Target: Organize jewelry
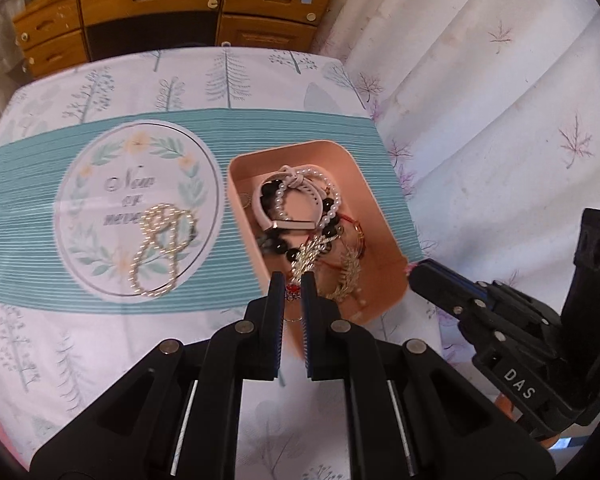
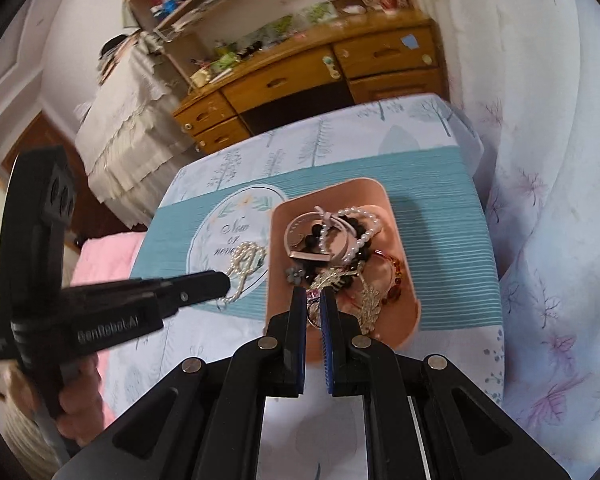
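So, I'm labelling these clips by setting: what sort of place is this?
Most likely a home bedroom or living room: a wooden dresser with cluttered shelves above it, a floral curtain, and a pink tray of jewelry on a table with a tree-print cloth.

The tray [image 1: 376, 200] looks like smooth, matt pink plastic. The necklace [image 1: 162, 248] on the tablecloth [image 1: 100, 80] is a string of glossy pearly beads. The tablecloth seems a smooth printed cloth. The grippers are matt black plastic with shiny metal pins, and their pads [image 2: 327, 344] are ribbed blue. The dresser [image 1: 172, 12] is varnished wood.
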Tool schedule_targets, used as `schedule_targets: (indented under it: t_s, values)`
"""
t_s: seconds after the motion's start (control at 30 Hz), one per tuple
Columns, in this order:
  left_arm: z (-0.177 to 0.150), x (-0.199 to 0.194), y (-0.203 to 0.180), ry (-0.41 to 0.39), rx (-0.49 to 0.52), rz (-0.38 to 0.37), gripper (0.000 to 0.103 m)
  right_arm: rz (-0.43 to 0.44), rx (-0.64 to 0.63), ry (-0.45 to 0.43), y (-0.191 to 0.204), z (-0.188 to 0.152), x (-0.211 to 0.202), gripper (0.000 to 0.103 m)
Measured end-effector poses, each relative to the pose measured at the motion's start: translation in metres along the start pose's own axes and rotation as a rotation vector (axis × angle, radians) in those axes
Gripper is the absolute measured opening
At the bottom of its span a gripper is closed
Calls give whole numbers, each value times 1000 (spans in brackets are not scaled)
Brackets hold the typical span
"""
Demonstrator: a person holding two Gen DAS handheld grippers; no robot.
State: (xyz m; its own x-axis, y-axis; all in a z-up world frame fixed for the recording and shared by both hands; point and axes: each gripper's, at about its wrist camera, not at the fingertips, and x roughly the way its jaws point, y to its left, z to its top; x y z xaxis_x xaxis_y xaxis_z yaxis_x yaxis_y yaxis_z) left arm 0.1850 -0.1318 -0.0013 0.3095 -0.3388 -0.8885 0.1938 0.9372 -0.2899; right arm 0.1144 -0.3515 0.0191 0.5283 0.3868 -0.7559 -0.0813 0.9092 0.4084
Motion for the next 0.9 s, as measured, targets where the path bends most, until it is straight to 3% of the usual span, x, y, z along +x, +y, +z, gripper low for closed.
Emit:
schedule_targets:
  t_s: [0.43, 0.53, 0.7, 0.9]
  values:
    - [14, 53, -2, 38, 20, -2, 6, 18, 89, 135, -18, 2, 83, 7]
    - [14, 58, -1, 39, 27, 6, 6, 33, 105, 157, -17, 0, 92, 8]
    - [15, 56, 0, 38, 36, 6, 6, 23, 104, 169, -16, -1, 101, 21]
    - [10, 47, 2, 32, 45, 15, 6, 1, 86, 141, -9, -3, 94, 22]
